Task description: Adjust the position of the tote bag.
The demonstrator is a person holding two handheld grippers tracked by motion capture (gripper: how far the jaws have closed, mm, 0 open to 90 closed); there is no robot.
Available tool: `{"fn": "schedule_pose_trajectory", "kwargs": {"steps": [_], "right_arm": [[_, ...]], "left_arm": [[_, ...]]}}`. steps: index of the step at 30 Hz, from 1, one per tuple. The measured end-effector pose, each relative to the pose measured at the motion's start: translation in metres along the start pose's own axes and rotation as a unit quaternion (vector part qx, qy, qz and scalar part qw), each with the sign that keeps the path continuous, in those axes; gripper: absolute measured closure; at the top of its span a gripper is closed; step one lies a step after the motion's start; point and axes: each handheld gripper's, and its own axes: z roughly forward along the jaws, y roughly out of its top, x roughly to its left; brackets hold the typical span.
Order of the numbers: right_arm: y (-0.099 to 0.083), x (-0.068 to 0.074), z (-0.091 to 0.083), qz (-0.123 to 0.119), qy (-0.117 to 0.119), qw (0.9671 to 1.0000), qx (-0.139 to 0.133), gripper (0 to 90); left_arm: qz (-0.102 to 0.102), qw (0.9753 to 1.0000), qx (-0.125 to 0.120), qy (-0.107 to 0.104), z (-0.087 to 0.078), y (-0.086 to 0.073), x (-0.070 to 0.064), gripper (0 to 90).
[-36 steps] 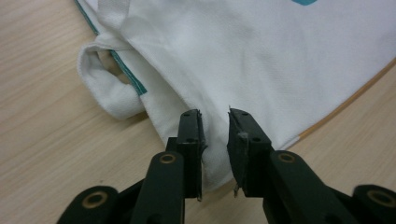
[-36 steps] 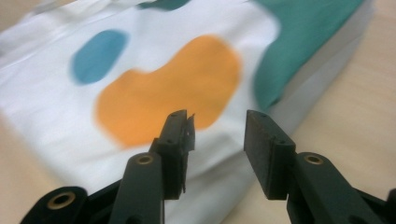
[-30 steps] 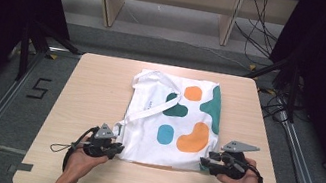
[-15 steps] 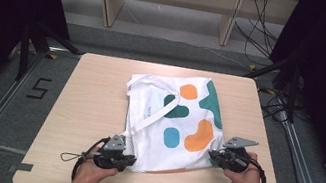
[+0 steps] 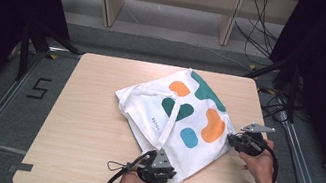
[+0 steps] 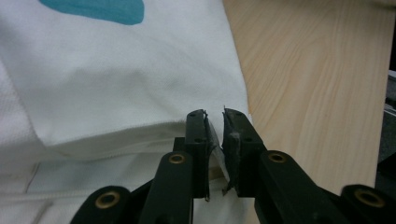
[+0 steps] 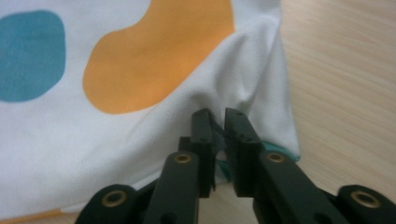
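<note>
Tote bag held at two corners

One white tote bag (image 5: 174, 119) lies on the wooden table (image 5: 83, 128), turned at an angle, a little right of the middle. On its upper face I count five printed patches in the high view: two orange, two dark green and one blue. One white strap crosses the face from the left edge toward the near corner.

Two grippers hold the bag, one in each hand. The left gripper (image 5: 163, 173) is at the near corner of the bag, close to the front edge of the table; its jaws are almost closed, with the white hem pinched between them (image 6: 215, 135). The right gripper (image 5: 232, 139) is at the right corner, beside the larger orange patch; its jaws are also almost closed, pinching a fold of the fabric (image 7: 218, 128).
</note>
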Motion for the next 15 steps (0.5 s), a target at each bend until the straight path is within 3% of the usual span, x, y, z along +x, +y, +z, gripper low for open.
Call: {"fn": "schedule_pose_trajectory", "kwargs": {"steps": [2,3,4,6,8,9,11,13,14,15], "right_arm": [[0.002,-0.003,-0.007,0.007,-0.012,0.9995,-0.027,72.3],[0.002,-0.003,-0.011,0.013,-0.014,0.9988,-0.044,68.8],[0.004,0.001,-0.018,0.028,-0.010,0.9987,-0.041,66.7],[0.005,0.010,-0.026,0.028,0.022,0.9981,-0.050,61.9],[0.004,0.028,-0.032,0.026,0.047,0.9973,-0.051,56.8],[0.004,0.037,-0.034,0.016,0.054,0.9973,-0.047,54.6],[0.008,0.053,-0.034,-0.009,0.076,0.9959,-0.049,52.0],[0.014,0.070,-0.033,-0.021,0.091,0.9945,-0.046,49.6],[0.015,0.081,-0.032,-0.014,0.103,0.9936,-0.045,48.2],[0.017,0.087,-0.030,-0.028,0.114,0.9920,-0.046,47.2]], "left_arm": [[0.004,1.0000,-0.004,-0.007,0.000,0.001,0.000,76.1],[-0.010,0.9996,-0.016,-0.021,-0.002,0.001,0.000,73.3],[-0.012,0.9993,-0.015,-0.032,-0.007,0.001,0.002,69.8],[-0.023,0.9982,-0.030,-0.046,-0.022,0.000,0.005,59.3],[-0.023,0.9978,-0.029,-0.054,-0.039,-0.001,0.010,51.7],[-0.034,0.9971,-0.039,-0.056,-0.046,-0.002,0.013,48.3],[-0.034,0.9974,-0.053,-0.035,-0.060,-0.004,0.019,45.7],[-0.025,0.9986,-0.047,-0.002,-0.071,-0.009,0.027,42.5],[-0.028,0.9986,-0.042,0.012,-0.077,-0.013,0.032,40.4],[-0.026,0.9987,-0.037,0.025,-0.082,-0.018,0.039,38.3]]}}
